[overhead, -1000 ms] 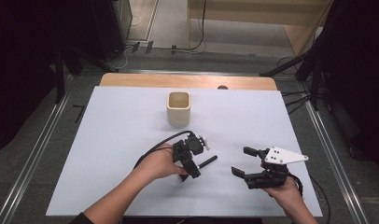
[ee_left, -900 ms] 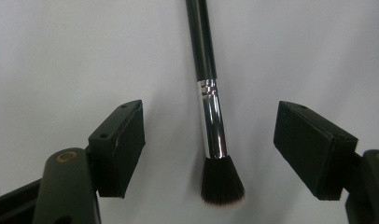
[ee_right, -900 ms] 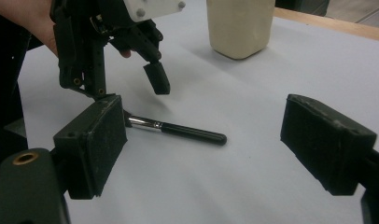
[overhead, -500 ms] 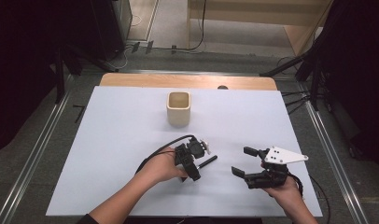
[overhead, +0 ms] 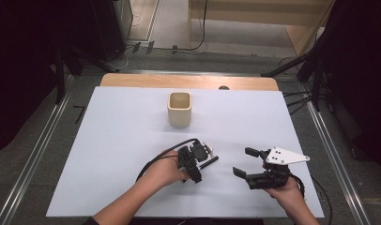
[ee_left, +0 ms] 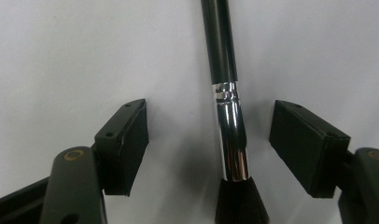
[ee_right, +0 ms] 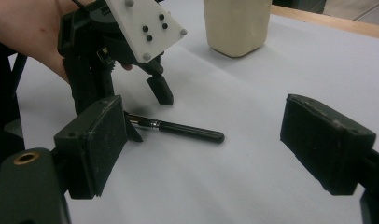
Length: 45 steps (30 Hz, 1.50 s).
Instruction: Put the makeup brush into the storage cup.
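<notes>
Scene: a person sits at a white desk (overhead: 109, 154), holding a set of tongs in each hand.
Brush: a black makeup brush (ee_left: 227, 116) with a silver ferrule lies flat on the desk, near the front, between the two hands.
Left tongs (overhead: 196, 164): pointed down over the brush, straddling it. Their jaws have just been closing and now stand spread on either side of the ferrule, with bare desk showing between each pad and the brush, so nothing is pinched.
Why so placed: the brush sits midway between the pads, which looks like lining up for a pick at the ferrule, the firmest part.
Right tongs (overhead: 247, 164): spread wide and empty, held level off to the right, seemingly waiting.
Cup: a cream square cup (overhead: 180, 108) stands upright farther back, well apart from the brush, likely where it belongs.
Hidden: in the left gripper view the bristles are cut off at the bottom edge and the handle end at the top.
Hard to see: in the high view the left tongs cover most of the brush; just the handle tip pokes out.
</notes>
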Each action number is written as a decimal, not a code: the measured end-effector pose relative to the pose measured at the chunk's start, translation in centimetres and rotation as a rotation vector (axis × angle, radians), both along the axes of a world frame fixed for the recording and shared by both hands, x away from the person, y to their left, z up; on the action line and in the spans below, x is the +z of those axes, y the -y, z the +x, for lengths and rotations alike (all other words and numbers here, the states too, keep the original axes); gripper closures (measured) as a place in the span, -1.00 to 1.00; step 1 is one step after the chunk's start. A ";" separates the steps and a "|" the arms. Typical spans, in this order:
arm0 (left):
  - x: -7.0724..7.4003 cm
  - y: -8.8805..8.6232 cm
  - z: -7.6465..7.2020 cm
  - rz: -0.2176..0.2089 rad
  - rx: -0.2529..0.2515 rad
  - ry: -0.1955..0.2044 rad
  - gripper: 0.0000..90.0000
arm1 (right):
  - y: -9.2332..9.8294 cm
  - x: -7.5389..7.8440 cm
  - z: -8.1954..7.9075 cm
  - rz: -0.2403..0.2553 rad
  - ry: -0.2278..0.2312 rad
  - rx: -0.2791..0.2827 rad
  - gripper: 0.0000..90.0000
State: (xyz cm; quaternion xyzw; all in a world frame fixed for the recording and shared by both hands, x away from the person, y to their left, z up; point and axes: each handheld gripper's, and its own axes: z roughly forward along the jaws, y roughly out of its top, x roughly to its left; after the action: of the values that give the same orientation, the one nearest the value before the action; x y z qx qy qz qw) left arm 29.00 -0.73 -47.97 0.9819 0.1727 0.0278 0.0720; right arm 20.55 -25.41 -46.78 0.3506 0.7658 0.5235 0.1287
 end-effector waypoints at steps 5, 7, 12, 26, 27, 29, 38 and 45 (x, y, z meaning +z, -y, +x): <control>0.3 0.2 -0.3 0.004 0.001 -0.004 -0.05 | 0.0 0.0 0.0 0.001 0.001 -0.001 -0.66; 0.5 0.3 -0.3 0.011 -0.005 -0.011 0.22 | 0.0 0.0 0.0 0.001 0.001 -0.001 -0.66; 0.5 0.2 0.0 0.003 0.007 -0.021 0.67 | 0.1 0.0 0.0 0.002 0.001 -0.002 -0.66; 0.5 -0.5 0.5 -0.051 0.020 -0.054 0.75 | 0.2 0.0 0.0 0.007 0.001 0.002 -0.66; 0.5 -0.8 0.6 -0.074 0.026 -0.064 0.74 | 0.2 0.0 0.0 0.009 0.000 0.002 -0.66; 0.5 -1.0 0.8 -0.084 0.033 -0.069 0.74 | 0.2 0.0 0.0 0.013 -0.002 0.001 -0.66; 2.1 -2.8 1.2 -0.194 0.073 -0.074 0.74 | 0.3 0.3 -0.1 0.063 0.010 0.012 -0.66; 4.6 -4.5 0.8 -0.309 0.067 -0.058 0.74 | 0.0 0.4 -0.2 0.087 0.004 0.051 -0.66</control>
State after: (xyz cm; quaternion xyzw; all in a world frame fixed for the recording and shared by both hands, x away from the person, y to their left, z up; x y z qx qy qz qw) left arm 29.82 3.81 -43.36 0.9532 0.2098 -0.0251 0.2163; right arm 20.31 -25.42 -46.41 0.3351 0.7507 0.5603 0.1012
